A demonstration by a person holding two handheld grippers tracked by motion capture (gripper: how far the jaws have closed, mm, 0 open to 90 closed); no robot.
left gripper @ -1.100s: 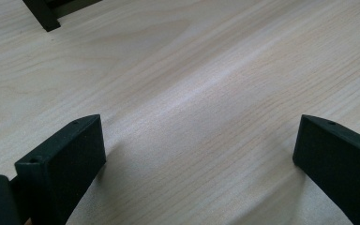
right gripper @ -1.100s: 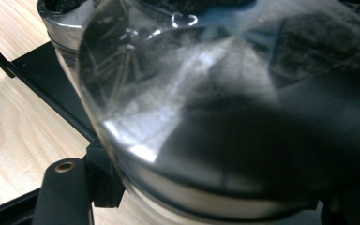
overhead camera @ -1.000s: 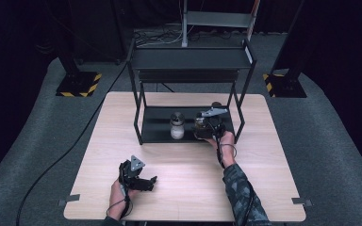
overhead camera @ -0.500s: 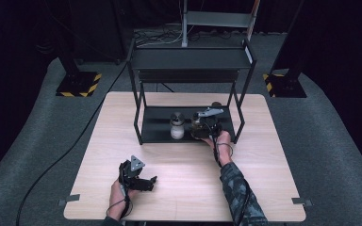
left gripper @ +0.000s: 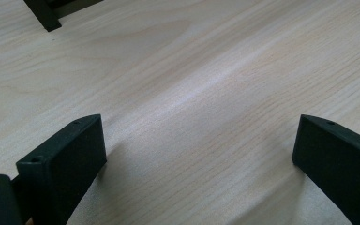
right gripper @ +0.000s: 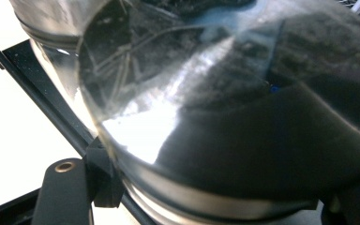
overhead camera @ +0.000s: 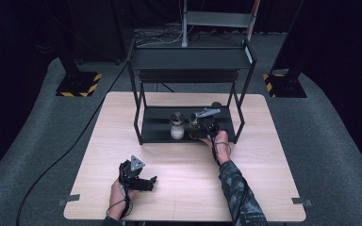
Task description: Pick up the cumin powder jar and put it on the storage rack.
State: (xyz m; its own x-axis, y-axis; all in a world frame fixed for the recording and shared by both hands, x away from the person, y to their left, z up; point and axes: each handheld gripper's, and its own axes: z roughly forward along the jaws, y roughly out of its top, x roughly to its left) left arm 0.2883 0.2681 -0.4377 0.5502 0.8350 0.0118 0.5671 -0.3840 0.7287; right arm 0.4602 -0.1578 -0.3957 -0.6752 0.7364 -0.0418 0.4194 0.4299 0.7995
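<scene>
We had slid our right gripper [overhead camera: 197, 128], clamped on the dark-filled glass jar [right gripper: 225, 108], slightly leftward along the rack shelf [overhead camera: 155, 134]; left gripper [left gripper: 199, 154] rested wide

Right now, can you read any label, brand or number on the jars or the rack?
No readable text anywhere.
Glass jar in the right claw: bare, reflections only.
White-filled jar on the black rack: no visible label.
Yellow-black hazard stripes: a pattern, no words.

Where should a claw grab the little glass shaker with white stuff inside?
Probably round the middle of the small glass shaker with white contents, coming from the shelf's open front. It stands upright on the black metal rack; its rounded sides suit a level pinch.
</scene>
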